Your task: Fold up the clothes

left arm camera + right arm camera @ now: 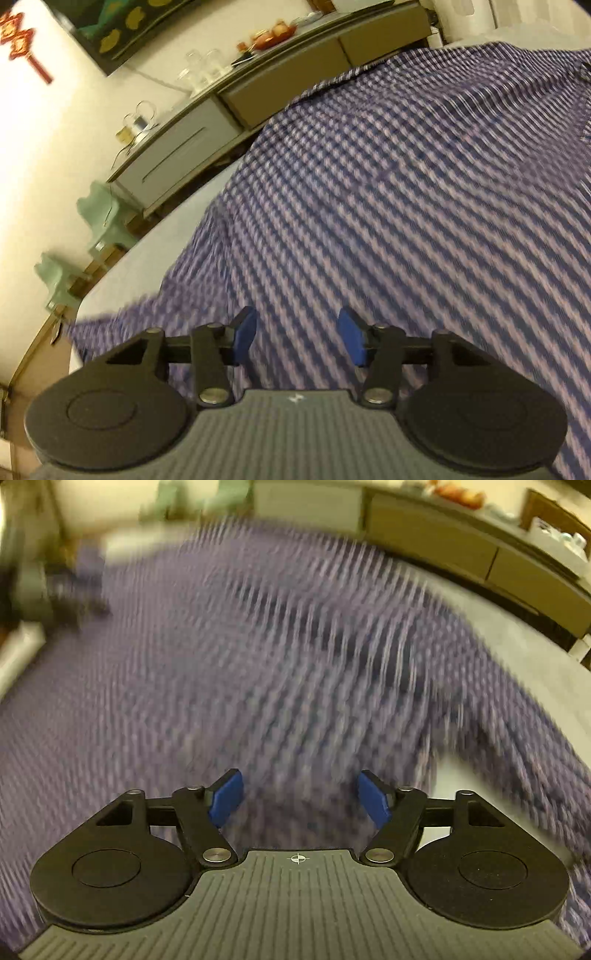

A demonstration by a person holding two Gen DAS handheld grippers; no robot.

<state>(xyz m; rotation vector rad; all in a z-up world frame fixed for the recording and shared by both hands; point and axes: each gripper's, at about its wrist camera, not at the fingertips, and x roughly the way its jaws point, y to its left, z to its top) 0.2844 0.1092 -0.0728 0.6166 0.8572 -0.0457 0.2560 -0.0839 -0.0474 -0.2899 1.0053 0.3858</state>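
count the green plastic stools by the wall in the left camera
2. One green stool stands on the floor just below the end of the grey cabinet; the other green stool is nearer the camera, along the same wall. More may be hidden behind the checked shirt.

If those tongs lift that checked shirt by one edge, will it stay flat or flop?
The checked shirt will probably flop: it drapes in soft ripples over the table. Likely light, being thin cloth. It may slide and bunch when pushed.

Purple-and-white checked shirt; blue pads; grey table.
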